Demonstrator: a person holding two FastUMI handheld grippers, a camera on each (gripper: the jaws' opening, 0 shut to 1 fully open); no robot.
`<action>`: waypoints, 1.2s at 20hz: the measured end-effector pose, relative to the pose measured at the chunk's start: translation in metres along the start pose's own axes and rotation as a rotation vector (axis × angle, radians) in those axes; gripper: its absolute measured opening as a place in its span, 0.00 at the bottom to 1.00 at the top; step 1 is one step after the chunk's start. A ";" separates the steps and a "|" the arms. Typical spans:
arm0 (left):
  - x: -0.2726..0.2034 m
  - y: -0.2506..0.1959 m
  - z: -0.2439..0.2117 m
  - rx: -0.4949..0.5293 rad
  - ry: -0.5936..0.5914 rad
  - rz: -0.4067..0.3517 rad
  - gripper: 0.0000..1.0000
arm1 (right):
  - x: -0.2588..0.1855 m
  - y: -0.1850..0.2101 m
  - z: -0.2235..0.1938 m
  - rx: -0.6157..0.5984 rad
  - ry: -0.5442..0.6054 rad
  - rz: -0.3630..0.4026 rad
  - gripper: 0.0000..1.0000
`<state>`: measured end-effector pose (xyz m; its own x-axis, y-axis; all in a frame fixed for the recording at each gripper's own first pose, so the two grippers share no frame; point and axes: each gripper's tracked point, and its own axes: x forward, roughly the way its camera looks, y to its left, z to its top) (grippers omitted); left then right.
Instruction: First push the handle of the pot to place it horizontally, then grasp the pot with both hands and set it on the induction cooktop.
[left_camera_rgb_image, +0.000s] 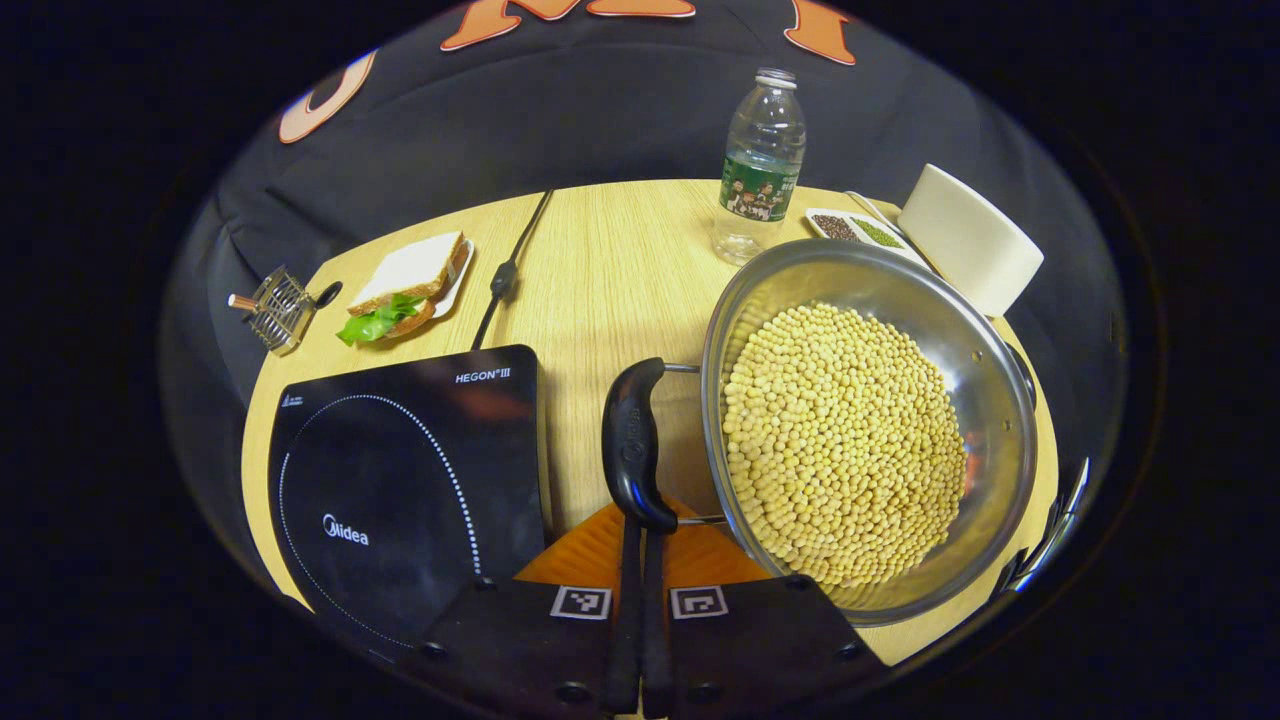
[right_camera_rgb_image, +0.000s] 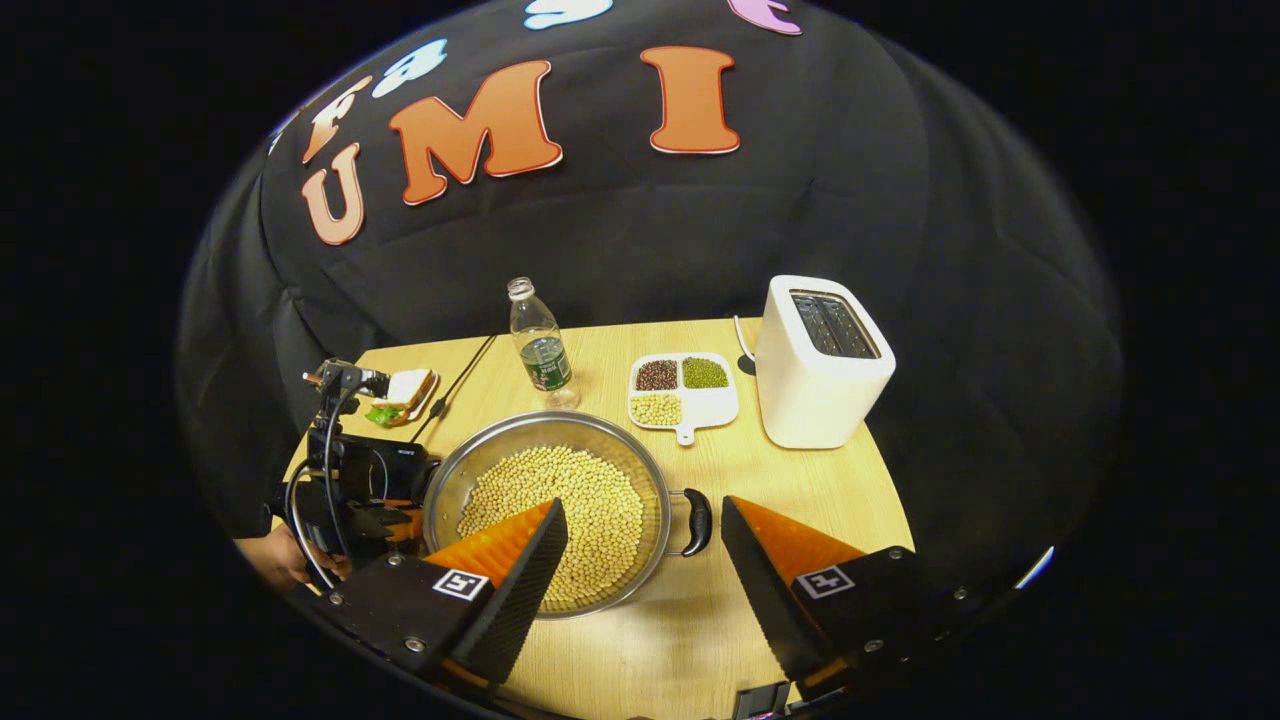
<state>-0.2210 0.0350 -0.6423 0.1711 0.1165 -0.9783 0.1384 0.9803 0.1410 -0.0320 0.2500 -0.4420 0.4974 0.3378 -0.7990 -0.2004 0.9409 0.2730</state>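
Pot (left_camera_rgb_image: 870, 430) of soybeans sits on our worktop (left_camera_rgb_image: 610, 260), just right of the induction cooktop (left_camera_rgb_image: 400, 480). Our left gripper (left_camera_rgb_image: 640, 560) has its fingers pressed together below the pot's near handle (left_camera_rgb_image: 635, 445); our right gripper (right_camera_rgb_image: 640, 560) fingers spread wide above the other handle (right_camera_rgb_image: 697, 521)

- Left gripper (left_camera_rgb_image: 640, 600): fingers pressed together, no gap between them, pointing forward.
- Right gripper (right_camera_rgb_image: 640, 560): fingers spread wide apart.
- A hand (right_camera_rgb_image: 285, 560) holds the left gripper.

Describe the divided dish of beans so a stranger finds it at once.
Start at the white toaster on the wooden table. Beside it, behind the steel pot, lies the white divided dish. It alone holds dark, green and pale beans in separate compartments.
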 end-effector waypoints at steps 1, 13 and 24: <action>0.000 -0.001 0.000 0.002 -0.002 -0.003 0.08 | 0.006 0.001 0.001 -0.003 0.007 -0.003 0.96; -0.044 0.005 0.001 -0.032 -0.035 -0.137 0.54 | 0.044 -0.015 -0.003 0.019 0.060 -0.029 0.96; -0.043 -0.005 0.056 -0.081 -0.146 -0.118 0.99 | 0.071 -0.014 -0.018 0.013 0.111 -0.047 0.96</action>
<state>-0.1740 0.0159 -0.5925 0.2990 -0.0182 -0.9541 0.0881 0.9961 0.0086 -0.0087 0.2599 -0.5121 0.4095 0.2894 -0.8652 -0.1674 0.9561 0.2405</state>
